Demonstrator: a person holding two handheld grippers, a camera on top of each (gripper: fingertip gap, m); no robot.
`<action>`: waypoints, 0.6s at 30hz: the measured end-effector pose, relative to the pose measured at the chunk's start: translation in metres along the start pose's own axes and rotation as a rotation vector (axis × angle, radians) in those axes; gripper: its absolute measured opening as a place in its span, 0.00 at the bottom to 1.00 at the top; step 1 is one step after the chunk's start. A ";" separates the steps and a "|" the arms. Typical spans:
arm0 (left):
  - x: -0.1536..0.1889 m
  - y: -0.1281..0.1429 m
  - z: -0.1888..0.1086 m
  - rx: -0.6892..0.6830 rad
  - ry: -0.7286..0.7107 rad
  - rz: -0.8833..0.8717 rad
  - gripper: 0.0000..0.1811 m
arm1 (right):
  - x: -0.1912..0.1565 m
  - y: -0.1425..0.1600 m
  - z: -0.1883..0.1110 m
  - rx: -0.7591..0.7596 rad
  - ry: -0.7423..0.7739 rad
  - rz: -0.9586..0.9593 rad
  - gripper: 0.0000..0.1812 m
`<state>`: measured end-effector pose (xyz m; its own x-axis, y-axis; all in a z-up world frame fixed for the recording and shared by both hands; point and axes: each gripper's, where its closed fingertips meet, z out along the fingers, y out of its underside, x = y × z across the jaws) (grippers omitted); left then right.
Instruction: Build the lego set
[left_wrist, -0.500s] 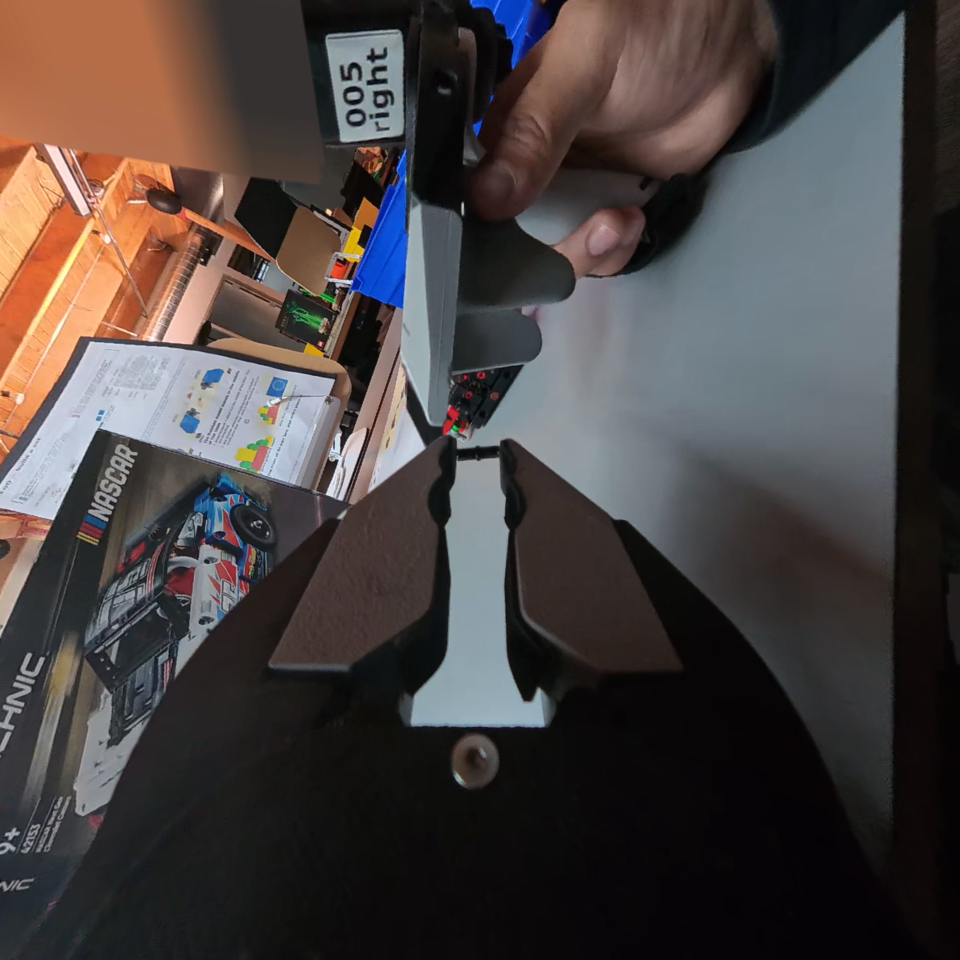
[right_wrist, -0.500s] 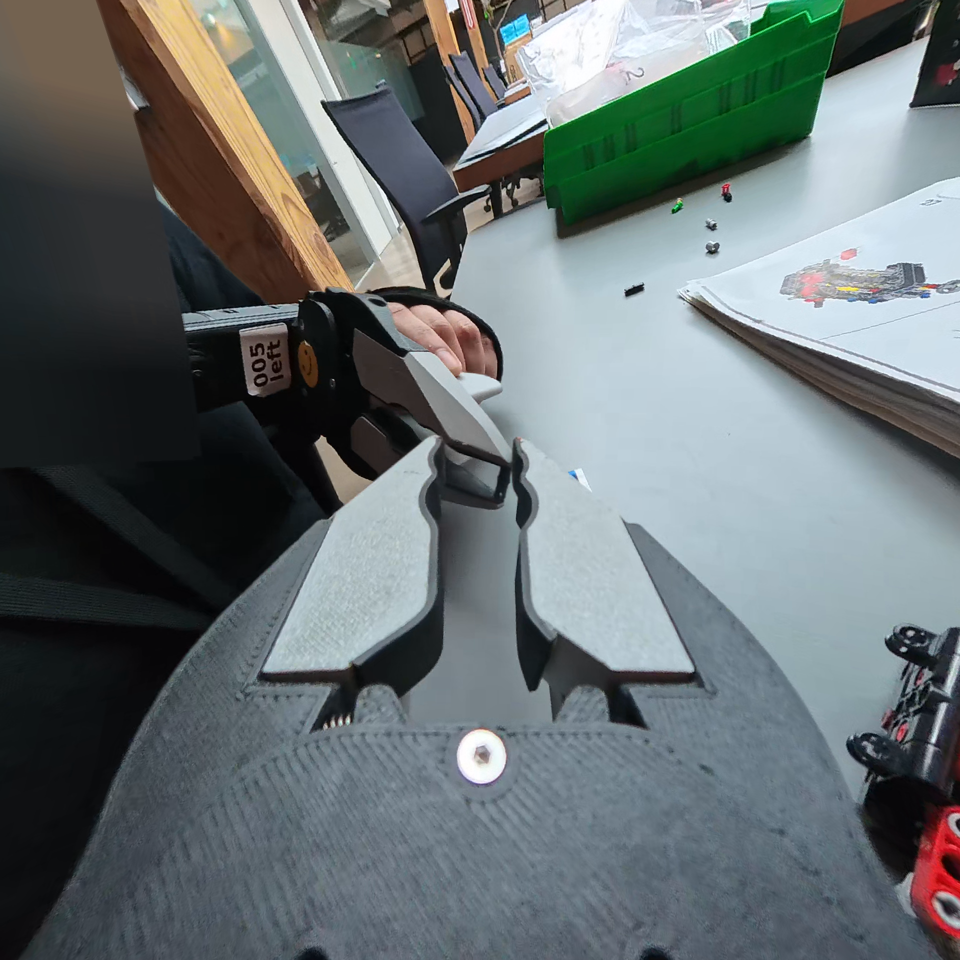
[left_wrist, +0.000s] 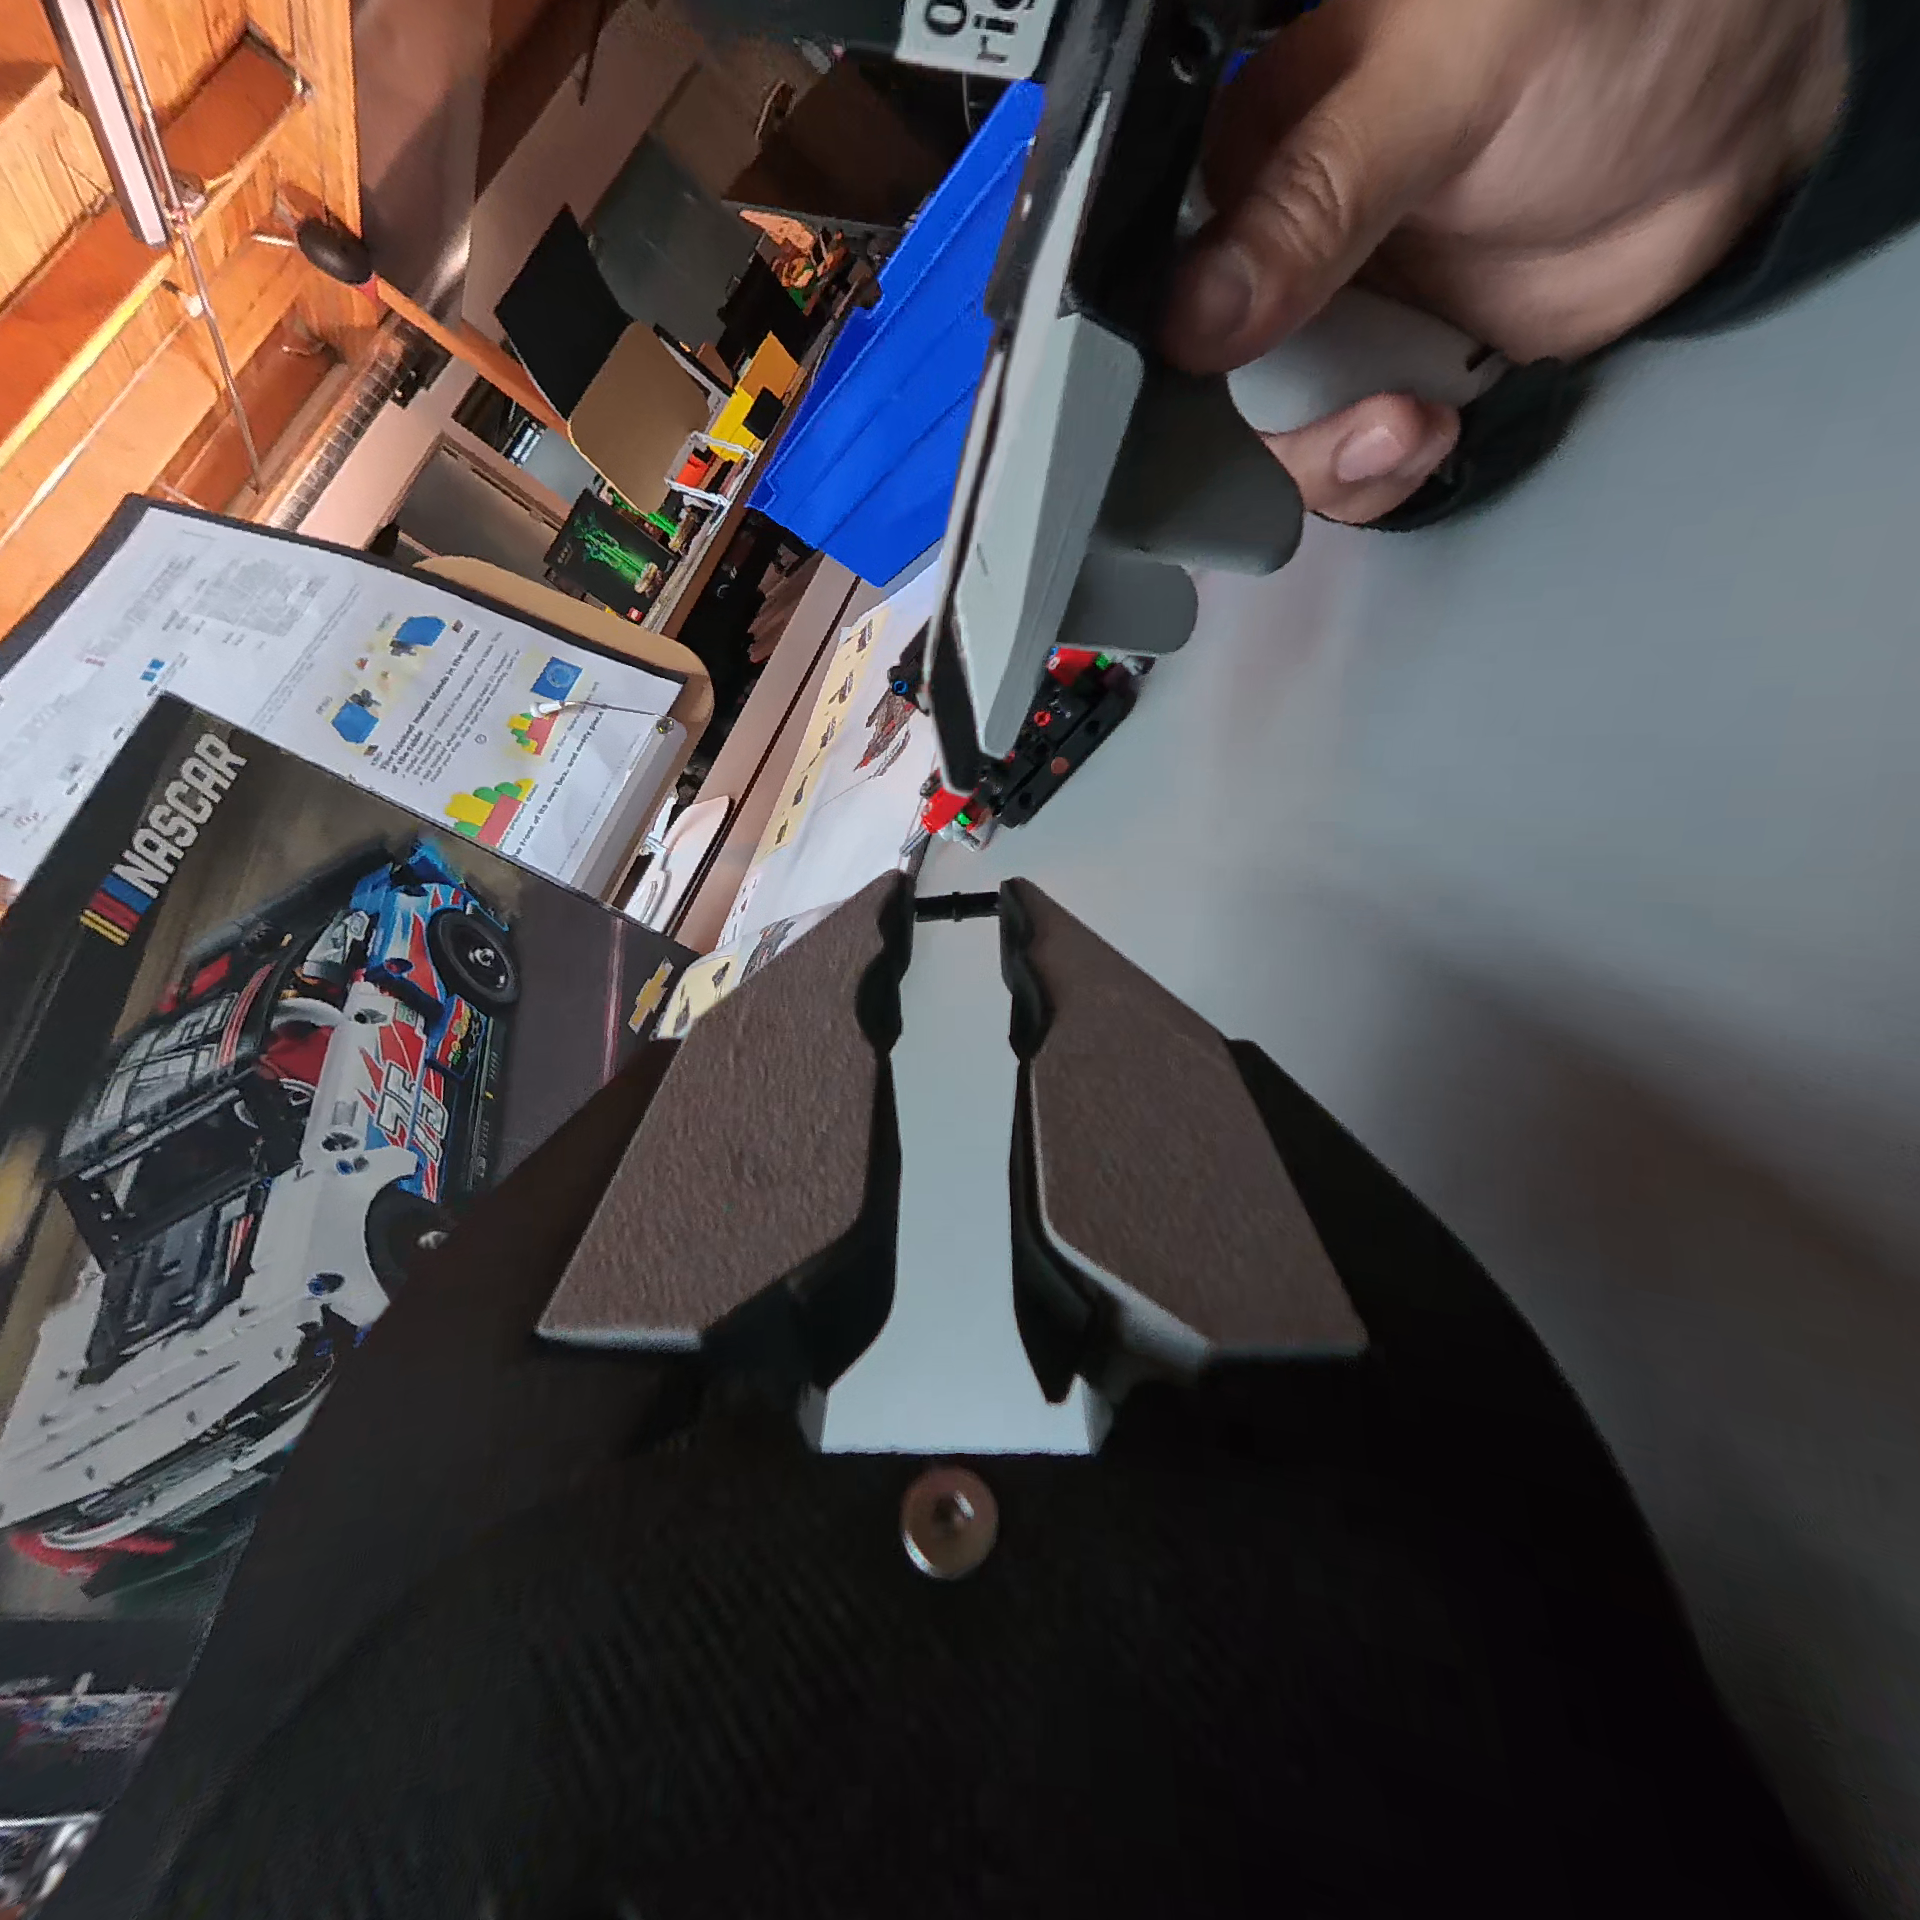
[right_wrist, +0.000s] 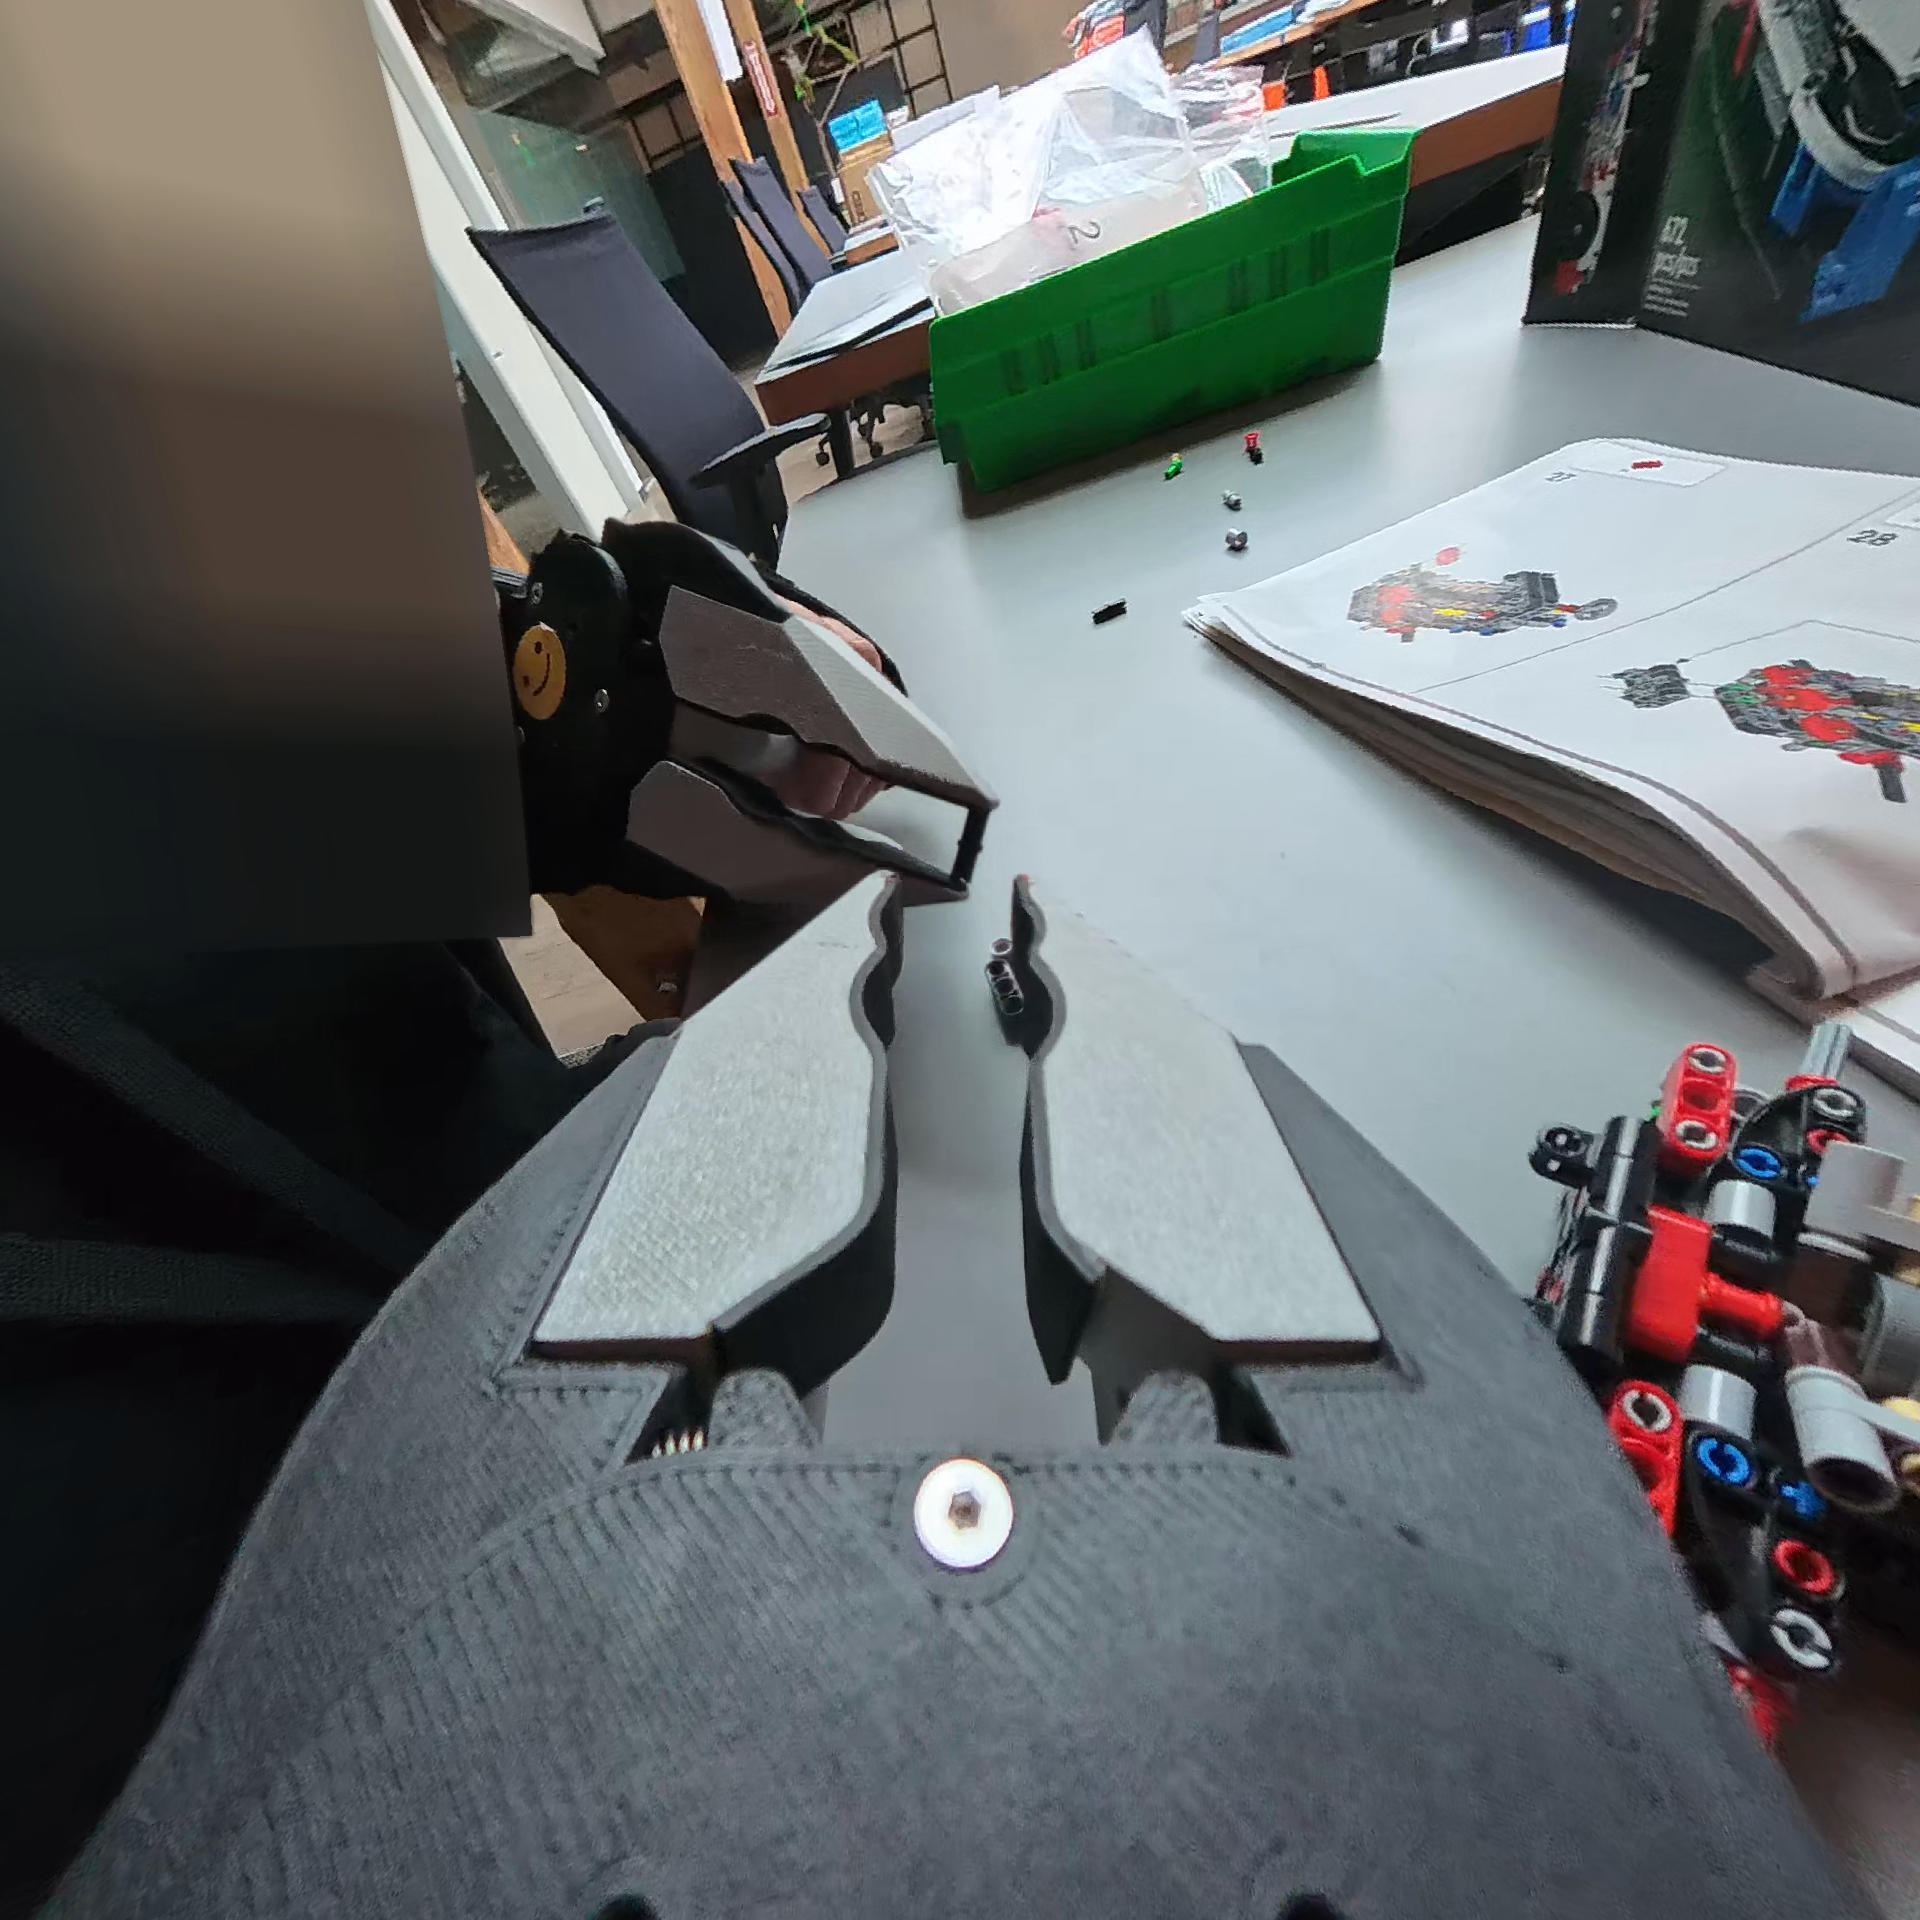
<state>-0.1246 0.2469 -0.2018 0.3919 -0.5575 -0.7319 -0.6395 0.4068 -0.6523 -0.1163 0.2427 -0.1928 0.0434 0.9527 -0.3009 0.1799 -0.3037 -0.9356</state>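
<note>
Covering much of the right wrist view, a blur patch hides the person, and the partly built lego model (right_wrist: 1725, 1351) is cut off at the frame edge, resting on the grey table (right_wrist: 1195, 790). Beyond stand one green bin (right_wrist: 1164, 322), one open instruction booklet (right_wrist: 1621, 675), one set box (left_wrist: 239, 1091) and five loose small pieces (right_wrist: 1231, 509). The left gripper (left_wrist: 956, 904) pinches a thin black pin (left_wrist: 954, 906) between its tips. The right gripper (right_wrist: 956, 894) stands slightly spread; a small black piece (right_wrist: 1006, 982) sits against one finger, whether gripped I cannot tell.
</note>
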 end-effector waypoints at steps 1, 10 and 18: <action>-0.001 0.000 0.000 0.003 0.000 -0.010 0.08 | 0.000 0.000 0.000 0.001 -0.002 0.003 0.09; -0.008 0.002 -0.001 0.001 -0.016 -0.053 0.08 | -0.003 0.010 0.008 -0.080 0.011 -0.060 0.08; -0.006 -0.001 -0.003 0.029 0.013 -0.083 0.07 | 0.004 0.001 0.000 -0.017 -0.004 -0.003 0.07</action>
<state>-0.1282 0.2479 -0.1965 0.4337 -0.5996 -0.6726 -0.5860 0.3793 -0.7161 -0.1163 0.2460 -0.1947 0.0389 0.9536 -0.2985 0.1968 -0.3002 -0.9334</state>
